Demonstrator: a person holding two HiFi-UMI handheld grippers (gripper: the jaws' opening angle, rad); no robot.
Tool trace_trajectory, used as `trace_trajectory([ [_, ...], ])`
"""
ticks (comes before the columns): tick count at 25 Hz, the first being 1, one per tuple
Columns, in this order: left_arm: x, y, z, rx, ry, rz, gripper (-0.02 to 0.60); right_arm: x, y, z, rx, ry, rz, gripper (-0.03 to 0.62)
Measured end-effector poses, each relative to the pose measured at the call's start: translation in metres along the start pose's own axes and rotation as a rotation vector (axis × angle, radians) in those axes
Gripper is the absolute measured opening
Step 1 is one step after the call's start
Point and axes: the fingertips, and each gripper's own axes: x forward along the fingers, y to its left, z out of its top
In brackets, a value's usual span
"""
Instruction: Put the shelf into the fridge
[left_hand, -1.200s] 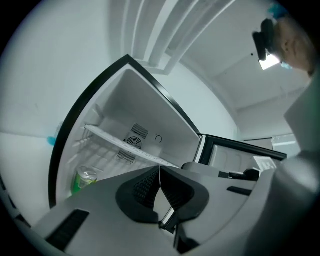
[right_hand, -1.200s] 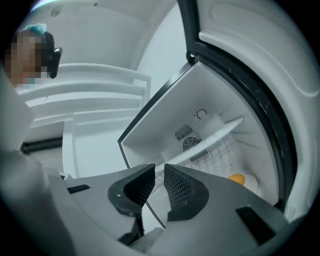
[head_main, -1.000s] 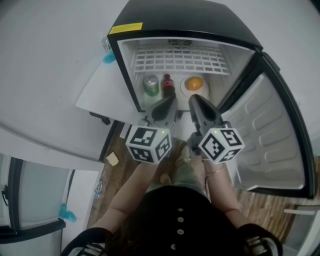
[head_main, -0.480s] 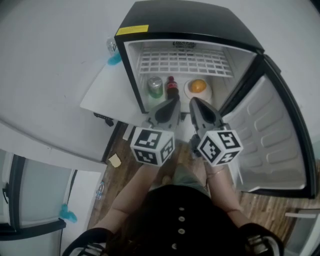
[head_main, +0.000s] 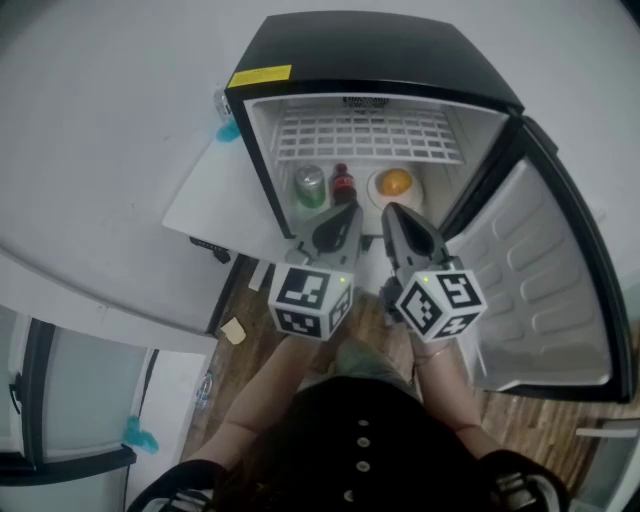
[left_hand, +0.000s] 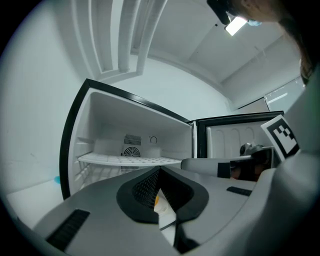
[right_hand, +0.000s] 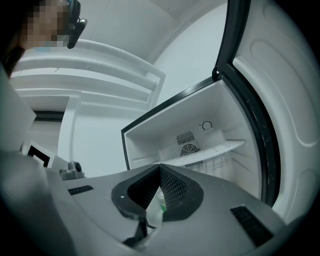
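The small black-topped fridge (head_main: 380, 45) stands open, its door (head_main: 545, 290) swung out to the right. The white wire shelf (head_main: 365, 133) sits level on the upper rails inside; it also shows in the left gripper view as the shelf (left_hand: 130, 160) and in the right gripper view as the shelf (right_hand: 210, 151). My left gripper (head_main: 349, 209) and right gripper (head_main: 390, 209) hover side by side just in front of the opening, apart from the shelf. Both are shut, with nothing between the jaws: left gripper (left_hand: 160, 171), right gripper (right_hand: 160, 168).
Under the shelf stand a green can (head_main: 310, 186), a dark cola bottle (head_main: 343, 183) and an orange on a plate (head_main: 395, 184). A white panel (head_main: 215, 200) leans at the fridge's left. A white counter (head_main: 90, 180) runs along the left. The floor (head_main: 262, 315) is wood.
Both grippers have drawn back a little from the fridge opening and sit lower in the head view. The shelf stays in place on its rails.
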Motion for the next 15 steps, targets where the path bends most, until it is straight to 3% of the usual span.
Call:
trace_trajectory([
  [15, 0.0025, -0.0012, 0.0038, 0.006, -0.008, -0.005, 0.006, -0.0064, -0.0003, -0.0031, -0.044, 0.043, -0.014, 0.008],
])
